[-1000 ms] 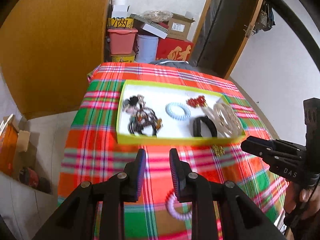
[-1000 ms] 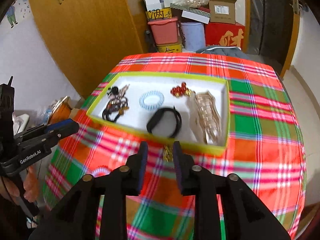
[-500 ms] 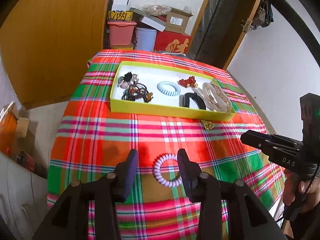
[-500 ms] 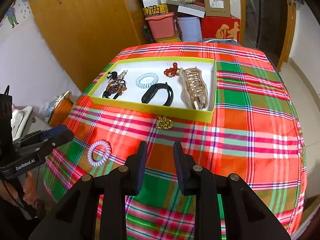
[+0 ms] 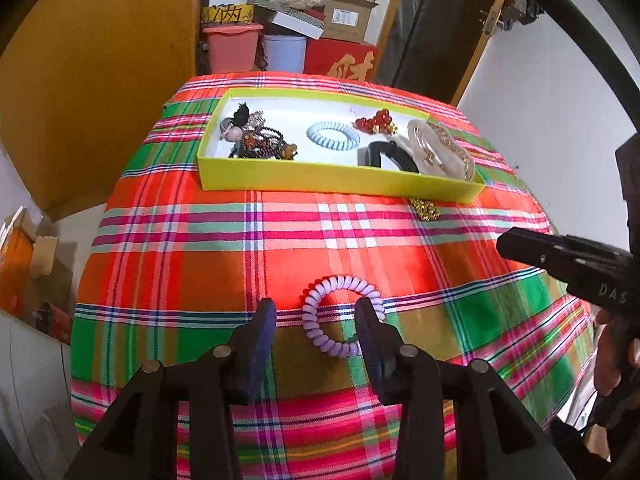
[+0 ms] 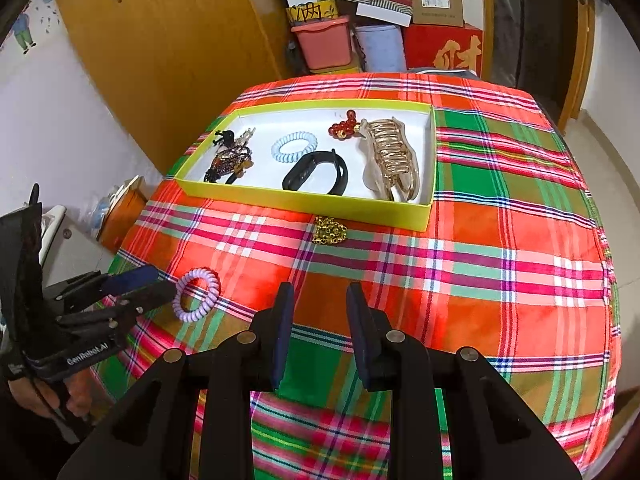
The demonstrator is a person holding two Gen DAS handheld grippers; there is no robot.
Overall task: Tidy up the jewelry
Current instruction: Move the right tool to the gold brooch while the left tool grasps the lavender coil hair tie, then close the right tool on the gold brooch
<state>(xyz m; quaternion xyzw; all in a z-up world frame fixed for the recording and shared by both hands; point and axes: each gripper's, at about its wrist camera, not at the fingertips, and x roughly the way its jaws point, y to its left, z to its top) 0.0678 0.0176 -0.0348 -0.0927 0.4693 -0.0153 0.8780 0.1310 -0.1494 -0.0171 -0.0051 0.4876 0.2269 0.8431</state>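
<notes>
A lilac coil hair tie (image 5: 340, 282) (image 6: 192, 314) lies on the plaid cloth near the front. My left gripper (image 5: 314, 308) (image 6: 162, 282) hovers just over it, open, with the tie's near half between the fingers and no pad pressing on it. A small gold bead piece (image 5: 426, 208) (image 6: 330, 231) rests on the cloth against the yellow-walled tray (image 5: 340, 178) (image 6: 300, 200). Inside the tray lie a blue coil tie (image 5: 332, 136), a black band (image 5: 384, 152), a gold claw clip (image 5: 440, 148), red beads (image 5: 374, 122) and a dark tangle of pieces (image 5: 256, 140). My right gripper (image 6: 320, 294) (image 5: 508, 244) stands narrowly open, nothing between its fingers.
The plaid cloth (image 6: 500, 240) drapes over the table's edges on all sides. Behind the table stand a pink bin (image 6: 324, 42), a blue bin (image 6: 380, 48), a red box (image 6: 444, 50) and cardboard boxes. A wooden wardrobe (image 6: 168, 60) is at the left, with clutter on the floor below.
My left gripper drew back from the tray and sank toward the lilac tie, and its jaws widened. The right gripper pulled back from the tray, then held still.
</notes>
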